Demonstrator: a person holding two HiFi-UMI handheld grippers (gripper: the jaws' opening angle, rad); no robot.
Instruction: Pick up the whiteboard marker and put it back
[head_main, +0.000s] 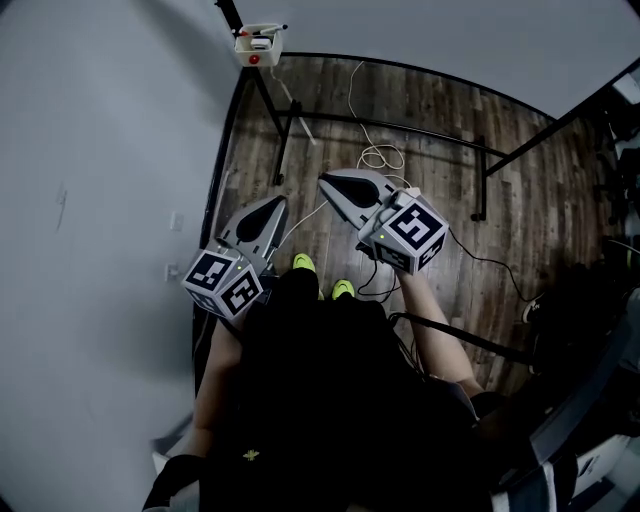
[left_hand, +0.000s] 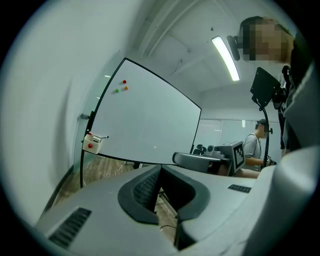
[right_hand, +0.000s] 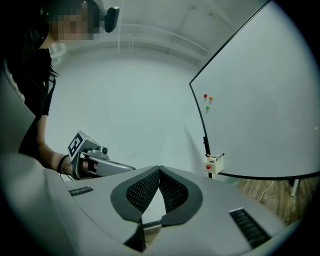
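The left tongs (left_hand: 160, 169) are clenched tip to tip on nothing, and the right tongs (right_hand: 159, 169) are likewise clenched and empty. Well ahead of both, closer to the left tongs' line, the slim grey whiteboard marker (left_hand: 102, 137) pokes out of a small white holder box with a red button (left_hand: 91, 143) at the edge of the large black-framed whiteboard (left_hand: 150, 125). Arriving clenched, either pair would likely knock the marker loose or shove the box. The marker looks thin and smooth; its cap colour is too small to tell.
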